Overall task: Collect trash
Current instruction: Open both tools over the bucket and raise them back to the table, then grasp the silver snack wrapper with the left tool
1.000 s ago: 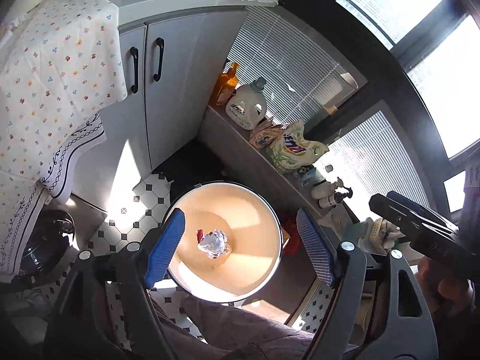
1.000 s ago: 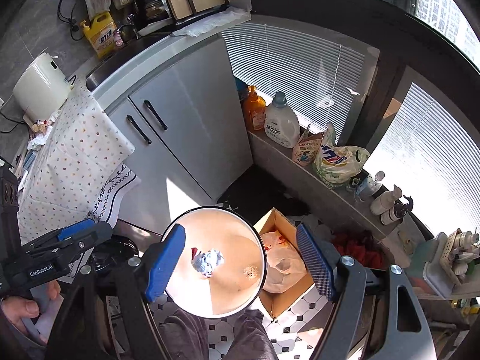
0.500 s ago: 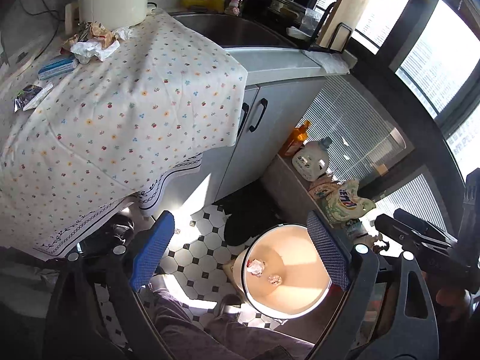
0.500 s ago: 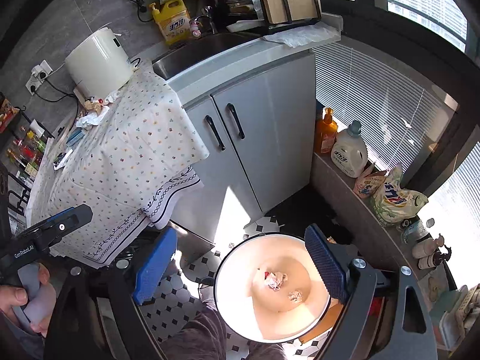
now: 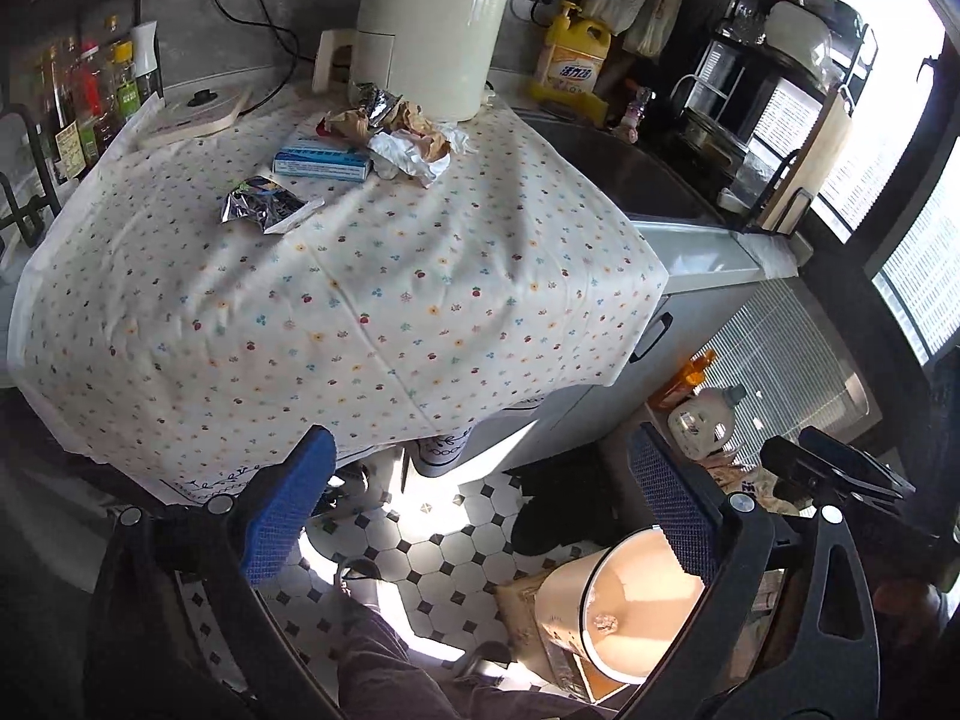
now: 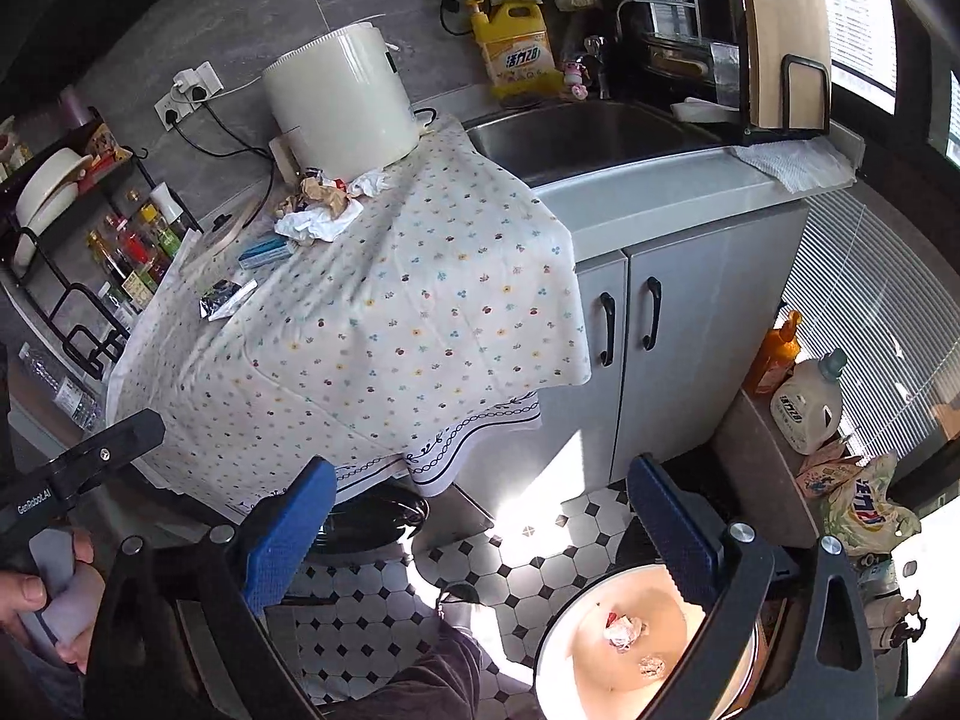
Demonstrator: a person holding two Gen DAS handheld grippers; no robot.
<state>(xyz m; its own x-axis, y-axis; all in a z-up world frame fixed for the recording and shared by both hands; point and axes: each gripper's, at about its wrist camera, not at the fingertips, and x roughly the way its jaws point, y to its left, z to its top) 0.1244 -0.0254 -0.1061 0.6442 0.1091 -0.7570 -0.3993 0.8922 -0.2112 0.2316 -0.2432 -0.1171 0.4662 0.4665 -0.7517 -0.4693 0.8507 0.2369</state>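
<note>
Left wrist view: a second ago the left gripper (image 5: 480, 516) looked straight down into the bin (image 5: 624, 618), a crumpled wad lying between its pads. Now the bin sits low and to the right, partly behind the right-hand pad, and the cloth-covered table (image 5: 360, 300) fills the view ahead and above. The jaws are opening to their widest with nothing between them. The remaining trash lies well beyond the fingertips at the far end of the table: a foil wrapper (image 5: 261, 209), a blue box (image 5: 321, 163), and a heap of crumpled paper (image 5: 402, 138) against the white pot (image 5: 429, 30).

Right wrist view: the right gripper (image 6: 480, 522) has swung the same way, off the bin (image 6: 600, 660) and toward the table (image 6: 390, 312). Its jaws too are opening, empty. Two wads (image 6: 624, 630) lie in the bin, low right. The paper heap (image 6: 321, 210), box (image 6: 264, 252) and wrapper (image 6: 225, 297) are far ahead, up and left.

I judge one drop finished and both hands free for the next pickup.
</note>
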